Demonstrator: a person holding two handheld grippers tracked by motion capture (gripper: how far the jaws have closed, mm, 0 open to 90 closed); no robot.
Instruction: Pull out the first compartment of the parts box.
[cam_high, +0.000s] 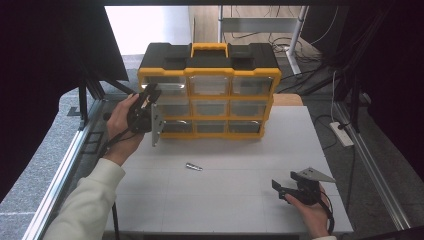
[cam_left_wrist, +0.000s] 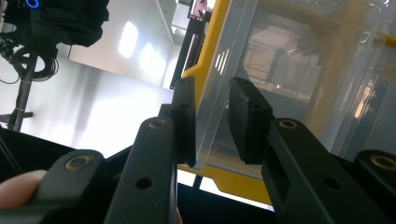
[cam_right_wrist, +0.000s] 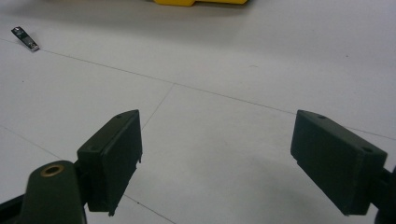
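- My left hand (cam_high: 122, 125) is raised at the left end of a yellow and black drawer cabinet (cam_high: 209, 90), with my pale sleeve (cam_high: 90, 200) running back to the near left corner of the table.
- My left claw (cam_left_wrist: 212, 119) is turned sideways and points into the cabinet's top left corner. Its jaws are narrowed around the thin clear front edge of a plastic drawer (cam_left_wrist: 280, 84). One pad lies against the plastic; I cannot tell whether the other pad touches it.
- My right hand (cam_high: 312, 210) rests low at the near right of the white table (cam_high: 225, 200). My right claw (cam_right_wrist: 233, 158) is spread wide and holds nothing, with its jaws pointing left over bare tabletop.
- A small silvery metal piece (cam_high: 194, 166) lies on the table in front of the cabinet, well apart from both claws.
- The cabinet stands at the far edge of the table, three drawers wide and three high, with a yellow handle (cam_high: 209, 49) on its black top.
- Open table stretches between the cabinet and my right claw. The surface is smooth and matte, crossed by thin seams.
- Metal rails (cam_high: 65, 165) run along both sides of the table.
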